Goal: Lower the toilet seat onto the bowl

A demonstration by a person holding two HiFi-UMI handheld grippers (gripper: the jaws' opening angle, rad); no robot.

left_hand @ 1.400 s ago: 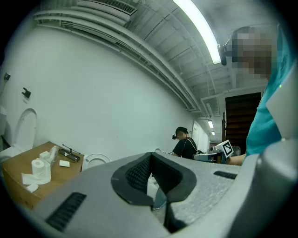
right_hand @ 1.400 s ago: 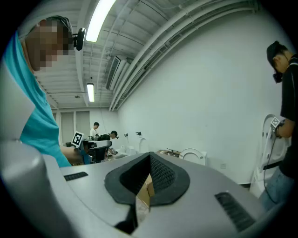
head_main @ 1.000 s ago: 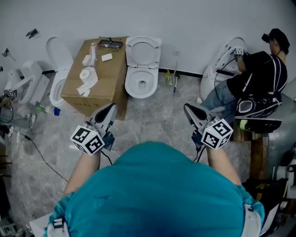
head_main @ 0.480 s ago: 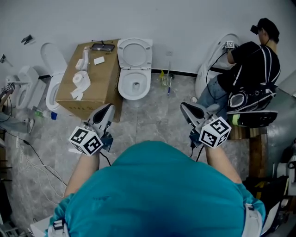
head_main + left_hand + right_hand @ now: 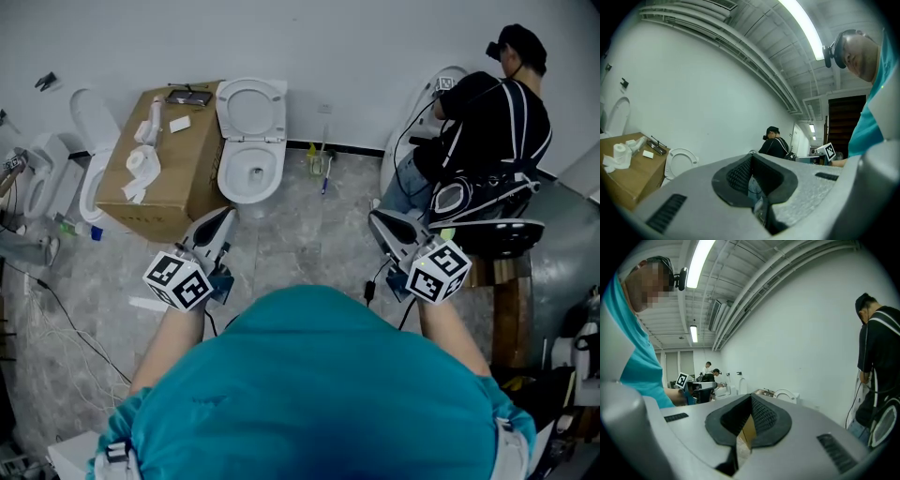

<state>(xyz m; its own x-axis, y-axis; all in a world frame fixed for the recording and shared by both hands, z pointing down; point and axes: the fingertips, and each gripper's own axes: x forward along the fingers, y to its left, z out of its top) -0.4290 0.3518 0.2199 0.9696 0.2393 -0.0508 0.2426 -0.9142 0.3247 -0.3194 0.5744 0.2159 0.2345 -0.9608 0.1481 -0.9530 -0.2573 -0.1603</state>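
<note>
Facing the toilet from well back, both claws empty, seat not yet lowered.
Left claw (image 5: 221, 221) and right claw (image 5: 379, 223) each have jaws pressed together on nothing, probably just carried level because nothing is within reach. Toilet seat (image 5: 227, 108) stands upright against the wall over the bowl (image 5: 246, 192), well ahead of the left claw and ahead-left of the right. Cardboard box (image 5: 155, 178) sits just beside the bowl, ahead-left of the left claw.

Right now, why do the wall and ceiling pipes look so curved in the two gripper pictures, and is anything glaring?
Left gripper view: the wide-angle lens bows the ceiling pipes, corners go black, the ceiling light burns white. Right gripper view: same bowing, its light strip glares too. Head view: even light, milder curving, the toilet looks sharp.
</note>
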